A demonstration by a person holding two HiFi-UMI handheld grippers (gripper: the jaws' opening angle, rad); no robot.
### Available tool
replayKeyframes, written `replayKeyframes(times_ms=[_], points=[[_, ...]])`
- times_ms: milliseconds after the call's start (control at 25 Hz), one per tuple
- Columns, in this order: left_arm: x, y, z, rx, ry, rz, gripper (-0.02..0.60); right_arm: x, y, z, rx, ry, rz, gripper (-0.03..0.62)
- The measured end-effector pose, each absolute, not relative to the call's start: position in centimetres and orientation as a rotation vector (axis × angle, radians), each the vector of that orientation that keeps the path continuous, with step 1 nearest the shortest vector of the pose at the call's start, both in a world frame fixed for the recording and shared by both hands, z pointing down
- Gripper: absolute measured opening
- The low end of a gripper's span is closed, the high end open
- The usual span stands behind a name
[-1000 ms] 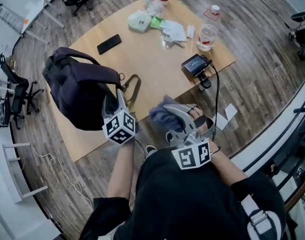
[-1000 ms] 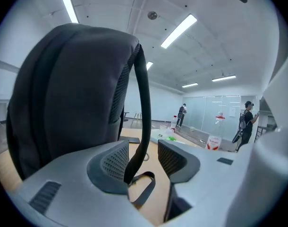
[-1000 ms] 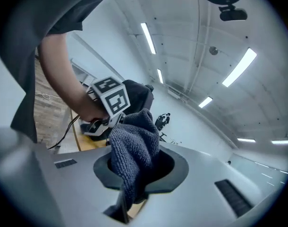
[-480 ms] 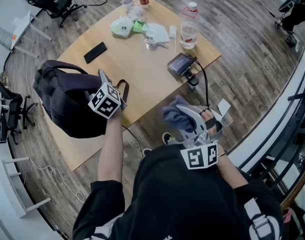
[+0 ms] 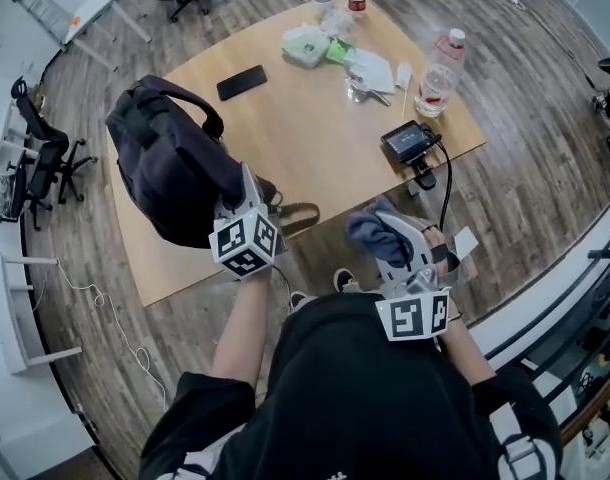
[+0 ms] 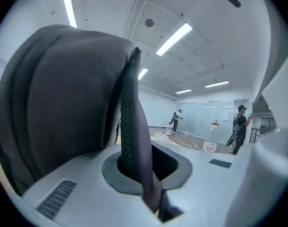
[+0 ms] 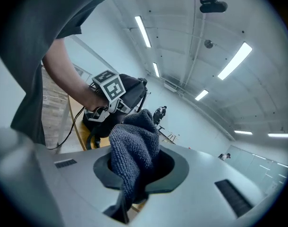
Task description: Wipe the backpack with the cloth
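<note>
Wooden table (image 5: 315, 118) carries backpack (image 5: 170, 168), phone (image 5: 241, 82), water bottle (image 5: 437, 68), small screen (image 5: 410, 141).

The person wears a black short-sleeved T-shirt (image 5: 365, 388) with white print near the right shoulder. The left tool (image 5: 237, 190) and the right tool (image 5: 378, 236) are alike: pale grey moulded shells with dark slotted vents, each topped by a white cube (image 5: 247, 245) of black square markers.

Bright, even indoor light. We log ceiling strip lights (image 6: 174, 38) blown white at 1 o'clock in the left gripper view and from 12 to 3 o'clock in the right. Both gripper views bend hard and go dark at the corners. The backpack (image 6: 59, 103) is dim and soft at 9 o'clock, while the cloth (image 7: 134, 145) weave is sharp. In the head view, shadows on the table (image 5: 325, 118) are faint.
</note>
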State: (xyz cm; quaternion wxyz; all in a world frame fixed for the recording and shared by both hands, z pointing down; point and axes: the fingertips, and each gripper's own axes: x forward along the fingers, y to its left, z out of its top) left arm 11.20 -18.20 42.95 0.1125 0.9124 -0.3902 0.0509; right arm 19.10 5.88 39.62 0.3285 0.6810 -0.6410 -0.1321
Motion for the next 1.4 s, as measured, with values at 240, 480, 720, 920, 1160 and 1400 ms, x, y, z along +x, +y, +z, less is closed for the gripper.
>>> replayKeyframes(times_ms=[240, 480, 720, 920, 1160, 1400], points=[[5.3, -17.0, 43.1, 2.726, -1.131, 0.221, 0.044, 15.9, 0.2, 37.6, 1.849, -2.04, -0.278, 0.066], [-3.3, -17.8, 43.5, 2.595, -1.132, 0.181, 0.043, 18.1, -4.6, 38.7, 2.086, -2.551, 0.476, 0.066], [-12.3, -21.1, 43.2, 2.486, -1.217, 0.138, 0.043, 16.7, -8.0, 38.4, 1.994, -2.557, 0.398, 0.066], [-14.8, -21.8, 43.2, 2.563, -1.361, 0.278, 0.044, 14.5, -12.4, 44.0, 1.852, -2.669, 0.524, 0.066], [-12.7, -18.9, 43.0, 2.664, -1.309, 0.335, 0.048, 17.0, -17.3, 58.2, 1.521, -2.062, 0.206, 0.066], [-10.7, -16.1, 44.8, 2.637, -1.064, 0.201, 0.155, 14.1, -15.8, 56.6, 1.143, -2.15, 0.142, 0.264]])
